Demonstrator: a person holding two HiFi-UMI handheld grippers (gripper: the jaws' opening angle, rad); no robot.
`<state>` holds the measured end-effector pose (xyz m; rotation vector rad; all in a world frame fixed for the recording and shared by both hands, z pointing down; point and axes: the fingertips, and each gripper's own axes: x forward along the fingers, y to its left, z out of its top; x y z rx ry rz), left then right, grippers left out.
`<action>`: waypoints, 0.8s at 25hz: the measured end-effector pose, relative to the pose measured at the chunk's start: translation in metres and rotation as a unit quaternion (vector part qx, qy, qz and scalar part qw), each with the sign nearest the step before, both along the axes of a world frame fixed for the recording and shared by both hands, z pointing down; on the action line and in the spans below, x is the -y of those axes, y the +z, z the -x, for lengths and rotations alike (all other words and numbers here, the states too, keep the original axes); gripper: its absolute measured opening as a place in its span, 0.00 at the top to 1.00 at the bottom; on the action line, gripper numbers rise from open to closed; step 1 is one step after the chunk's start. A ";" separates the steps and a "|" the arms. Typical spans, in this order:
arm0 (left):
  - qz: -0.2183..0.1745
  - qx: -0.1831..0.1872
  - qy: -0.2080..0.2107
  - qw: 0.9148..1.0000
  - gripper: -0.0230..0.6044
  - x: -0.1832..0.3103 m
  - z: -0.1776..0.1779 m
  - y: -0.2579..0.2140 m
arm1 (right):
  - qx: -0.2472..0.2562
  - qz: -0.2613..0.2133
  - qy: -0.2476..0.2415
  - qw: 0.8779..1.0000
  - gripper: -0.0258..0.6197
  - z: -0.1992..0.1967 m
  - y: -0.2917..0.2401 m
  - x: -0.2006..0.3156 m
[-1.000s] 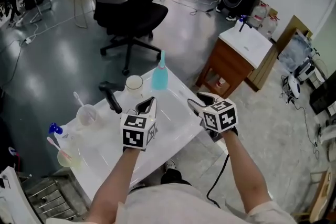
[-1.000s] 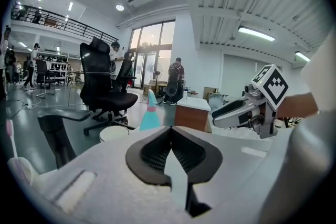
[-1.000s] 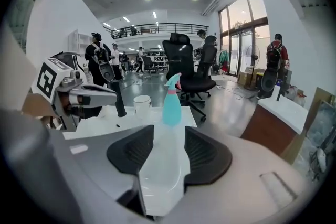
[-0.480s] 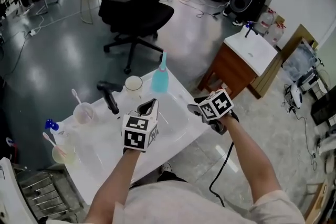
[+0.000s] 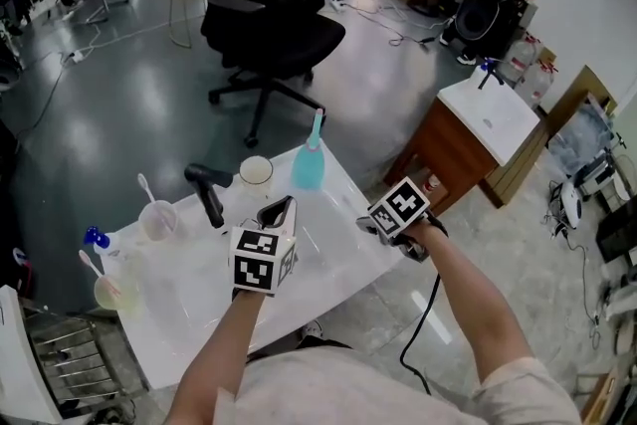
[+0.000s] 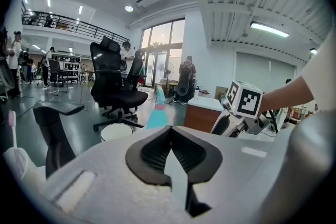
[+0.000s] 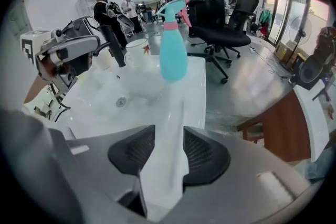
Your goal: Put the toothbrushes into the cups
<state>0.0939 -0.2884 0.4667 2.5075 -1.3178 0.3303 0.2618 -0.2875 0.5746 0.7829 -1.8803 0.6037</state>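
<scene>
Right gripper (image 5: 370, 228) has dropped and tipped down at the right edge of the white basin table (image 5: 323, 214). Its jaws are wide, just closing slightly, with nothing between. Left gripper (image 5: 282, 208) is pinched together and empty. Toothbrushes stand tilted far left, nearer the left gripper: white toothbrush (image 5: 145, 188) in clear plastic cup (image 5: 159, 222), pink toothbrush (image 5: 92, 266) in yellowish cup (image 5: 111, 294).

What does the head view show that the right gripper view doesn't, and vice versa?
Head view only: a clear cup with a white toothbrush and a yellowish cup with a pink toothbrush, at the white tabletop's left end. Right gripper view only: the right gripper's jaws, apart, having just closed a little, nothing between them, and a drain hole. Both: the blue spray bottle, black chair and left gripper.
</scene>
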 end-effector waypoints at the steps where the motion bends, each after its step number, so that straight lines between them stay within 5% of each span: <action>1: 0.001 0.001 -0.003 1.000 0.96 0.001 -0.001 0.000 | -0.004 0.008 -0.005 1.000 0.70 -0.001 0.004 0.000; 20: 0.002 0.013 -0.036 0.999 0.96 0.019 -0.011 0.005 | -0.078 0.089 -0.014 0.993 0.78 -0.012 0.047 0.011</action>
